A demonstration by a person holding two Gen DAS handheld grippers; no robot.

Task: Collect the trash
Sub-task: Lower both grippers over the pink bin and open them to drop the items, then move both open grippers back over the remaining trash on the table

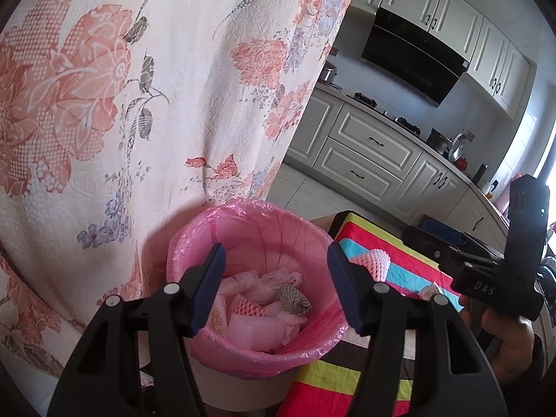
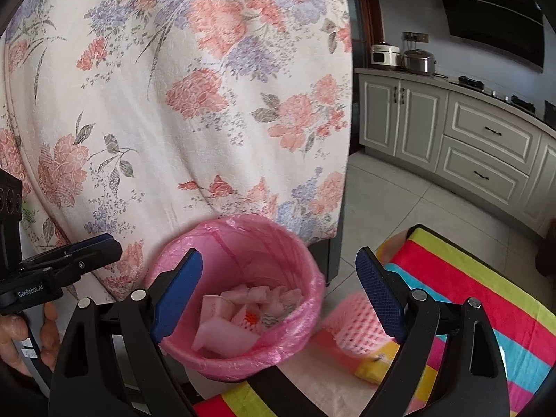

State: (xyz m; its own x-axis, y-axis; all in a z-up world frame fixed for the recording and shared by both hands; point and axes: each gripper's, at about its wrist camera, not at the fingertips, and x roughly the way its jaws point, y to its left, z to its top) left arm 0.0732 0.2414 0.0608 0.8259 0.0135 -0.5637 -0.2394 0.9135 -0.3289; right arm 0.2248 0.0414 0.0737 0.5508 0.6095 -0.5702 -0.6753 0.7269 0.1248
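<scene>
While both tongs are held spread and empty above it, the left tongs [image 1: 274, 288] and right tongs [image 2: 278, 299] frame a pink-lined trash bin [image 1: 257, 358] holding crumpled scraps [image 1: 292, 299]; a pink foam net [image 2: 358, 326] is seen on the striped worktop [image 2: 486, 292] beside the bin, below a floral cloth [image 1: 139, 87]

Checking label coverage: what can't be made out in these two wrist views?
- Bin base: both views, cut off by gripper bodies.
- Foam net on striped cloth: right view, motion-blurred; left view, half behind left gripper finger.
- Small scrap: left view, too small to identify.
- Right gripper: empty.
</scene>
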